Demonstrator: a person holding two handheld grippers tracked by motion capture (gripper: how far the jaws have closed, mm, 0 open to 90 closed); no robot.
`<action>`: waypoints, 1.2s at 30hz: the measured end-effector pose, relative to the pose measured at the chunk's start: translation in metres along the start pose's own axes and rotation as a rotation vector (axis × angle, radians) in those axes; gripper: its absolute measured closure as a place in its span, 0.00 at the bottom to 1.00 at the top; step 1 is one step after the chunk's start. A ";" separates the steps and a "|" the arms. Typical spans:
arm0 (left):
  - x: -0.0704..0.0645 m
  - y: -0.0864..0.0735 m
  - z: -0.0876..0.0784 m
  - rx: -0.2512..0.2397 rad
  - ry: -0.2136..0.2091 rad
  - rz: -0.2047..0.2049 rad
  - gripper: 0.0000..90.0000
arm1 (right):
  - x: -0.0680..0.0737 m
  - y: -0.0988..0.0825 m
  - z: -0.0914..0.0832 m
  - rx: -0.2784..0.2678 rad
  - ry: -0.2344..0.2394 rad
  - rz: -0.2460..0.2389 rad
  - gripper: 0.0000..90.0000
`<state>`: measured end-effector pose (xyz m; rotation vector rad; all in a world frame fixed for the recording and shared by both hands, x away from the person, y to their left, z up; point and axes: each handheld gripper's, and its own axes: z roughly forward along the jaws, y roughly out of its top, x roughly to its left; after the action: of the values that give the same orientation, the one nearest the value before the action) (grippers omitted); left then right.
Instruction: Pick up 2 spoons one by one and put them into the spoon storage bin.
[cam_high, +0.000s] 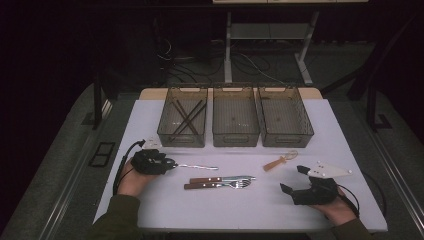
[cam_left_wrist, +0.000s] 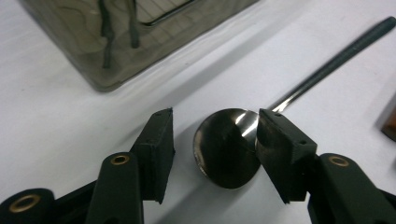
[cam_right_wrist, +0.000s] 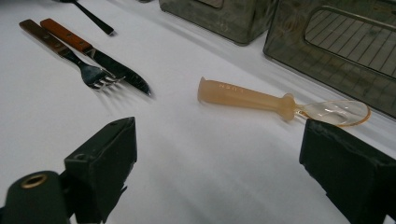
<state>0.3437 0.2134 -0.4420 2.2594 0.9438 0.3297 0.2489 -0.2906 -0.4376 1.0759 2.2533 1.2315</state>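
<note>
A metal spoon (cam_high: 197, 166) lies on the white table (cam_high: 320, 210) at the left, its handle pointing right. My left gripper (cam_high: 167, 162) is low over its bowl. In the left gripper view the spoon bowl (cam_left_wrist: 224, 147) sits between the jaws of my left gripper (cam_left_wrist: 215, 126). The right pad (cam_left_wrist: 280, 149) is at the bowl's edge, while the left pad stands a little apart from it. My right gripper (cam_high: 291, 178) rests open near the front right. A translucent orange plastic spoon (cam_right_wrist: 252, 99) lies ahead of my right gripper (cam_right_wrist: 219, 135), untouched.
A wooden-handled fork (cam_high: 215, 185) and knife (cam_high: 220, 179) lie side by side at the table's middle. Three smoky plastic bins stand in a row at the back: the left bin (cam_high: 181, 141) holds dark sticks, beside the middle bin (cam_high: 235, 141) and the right bin (cam_high: 287, 141).
</note>
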 end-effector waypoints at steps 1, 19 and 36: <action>-0.001 0.000 0.000 0.000 -0.004 -0.002 0.53 | 0.000 0.000 0.000 0.000 0.000 0.002 0.13; -0.004 -0.005 -0.004 0.000 -0.034 0.073 0.66 | 0.001 0.000 0.000 0.003 0.000 -0.001 0.13; -0.004 -0.006 -0.012 -0.030 -0.050 0.118 0.88 | 0.000 0.000 -0.001 0.000 0.000 -0.007 0.13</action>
<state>0.3324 0.2191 -0.4369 2.2896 0.7764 0.3349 0.2485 -0.2905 -0.4370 1.0674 2.2552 1.2282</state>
